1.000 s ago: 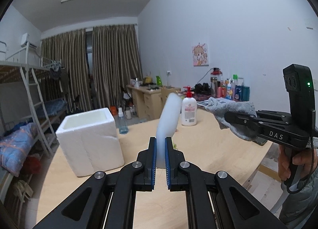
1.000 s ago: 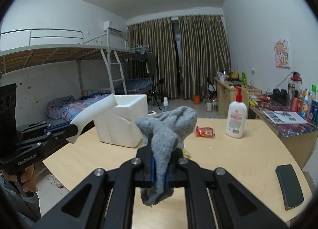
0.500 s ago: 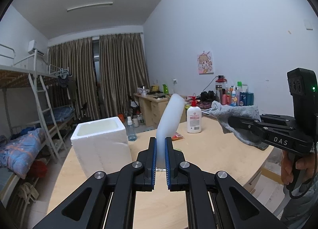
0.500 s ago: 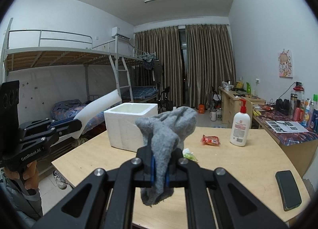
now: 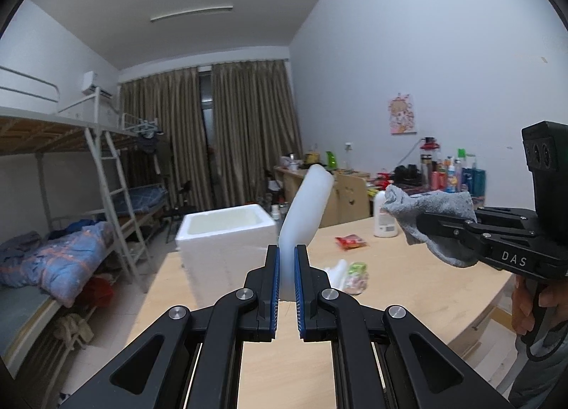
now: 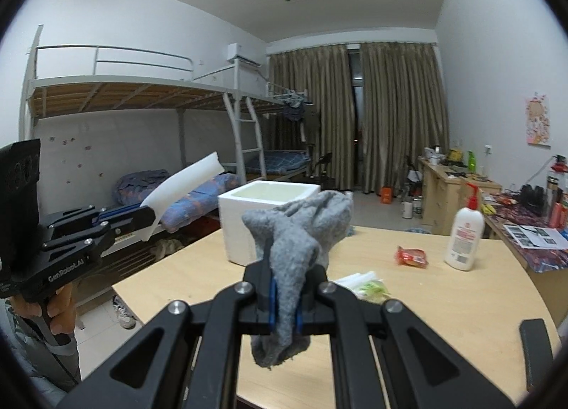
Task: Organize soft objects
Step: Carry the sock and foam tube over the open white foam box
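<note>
My left gripper [image 5: 287, 267] is shut on a white foam strip [image 5: 305, 210] that curves up and to the right above the table. My right gripper [image 6: 284, 288] is shut on a grey fuzzy cloth [image 6: 301, 228], which bunches above the jaws and hangs below them. Each gripper shows in the other's view: the right gripper [image 5: 426, 228] with the grey cloth [image 5: 436, 210] at the right, the left gripper [image 6: 149, 217] with the foam strip [image 6: 184, 181] at the left. An open white foam box [image 5: 227, 242] [image 6: 262, 217] stands on the wooden table [image 5: 408, 288], ahead of both grippers.
On the table lie a red snack packet [image 6: 411, 255], a lotion pump bottle [image 6: 463, 235], a green-and-white wrapped packet [image 6: 365, 284] and a black phone [image 6: 536, 341]. A bunk bed [image 6: 142, 125] stands left; a cluttered desk [image 5: 443, 174] runs along the right wall. A hand [image 5: 529, 306] grips the right handle.
Both views have swung left: the foam box has shifted toward the centre of each frame and the lotion bottle to the right. Both grips are unchanged.
</note>
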Available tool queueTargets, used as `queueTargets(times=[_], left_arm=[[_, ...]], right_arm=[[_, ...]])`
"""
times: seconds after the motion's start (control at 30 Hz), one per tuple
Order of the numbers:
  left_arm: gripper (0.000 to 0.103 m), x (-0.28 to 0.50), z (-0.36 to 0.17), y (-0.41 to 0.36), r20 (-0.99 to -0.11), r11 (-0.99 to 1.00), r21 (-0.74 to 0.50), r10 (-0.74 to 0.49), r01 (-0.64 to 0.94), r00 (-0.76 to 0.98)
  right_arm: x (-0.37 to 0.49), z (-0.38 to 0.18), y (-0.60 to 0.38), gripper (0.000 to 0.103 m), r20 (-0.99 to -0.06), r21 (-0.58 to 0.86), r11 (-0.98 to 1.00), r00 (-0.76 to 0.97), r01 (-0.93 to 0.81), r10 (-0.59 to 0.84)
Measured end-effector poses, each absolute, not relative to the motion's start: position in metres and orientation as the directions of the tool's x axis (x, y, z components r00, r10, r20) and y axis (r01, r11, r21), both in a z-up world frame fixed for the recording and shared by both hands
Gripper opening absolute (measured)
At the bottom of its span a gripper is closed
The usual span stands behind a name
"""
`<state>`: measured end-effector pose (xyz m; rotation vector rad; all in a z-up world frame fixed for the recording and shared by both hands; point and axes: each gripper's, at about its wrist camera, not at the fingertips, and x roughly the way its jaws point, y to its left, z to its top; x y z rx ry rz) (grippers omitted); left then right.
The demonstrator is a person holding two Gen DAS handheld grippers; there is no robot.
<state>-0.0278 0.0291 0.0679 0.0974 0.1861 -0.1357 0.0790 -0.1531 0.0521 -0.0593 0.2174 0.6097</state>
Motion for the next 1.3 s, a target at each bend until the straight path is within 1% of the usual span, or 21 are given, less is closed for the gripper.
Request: queueTargets(times=[0.3,0.57,0.9,1.3], left_arm=[[0.008,-0.038,0.062,0.056,-0.198,0.995,0.077,-0.052,0.069,0.979],[0.008,-0.035,0.057,0.066,-0.206,0.997,0.052,-0.049,0.061,0.977],[0.008,-0.006,0.06,0.077,-0.232,0.998,0.039,-0.04,0.051,0.972],[0.008,0.041,0.077,0.092,-0.254,0.998,0.039,-0.028,0.039,0.967]], right_arm=[[0.079,0.048,-0.118,0.01,-0.23,0.005,0.761,0.739,-0.649,0.633],[0.081,0.048,-0.106,0.01,-0.25,-0.001,0.75,0.726,-0.662,0.64],[0.099,0.055,-0.097,0.01,-0.272,-0.002,0.754,0.726,-0.657,0.632],[0.136,0.073,-0.077,0.01,-0.291,-0.009,0.743,0.713,-0.669,0.638]])
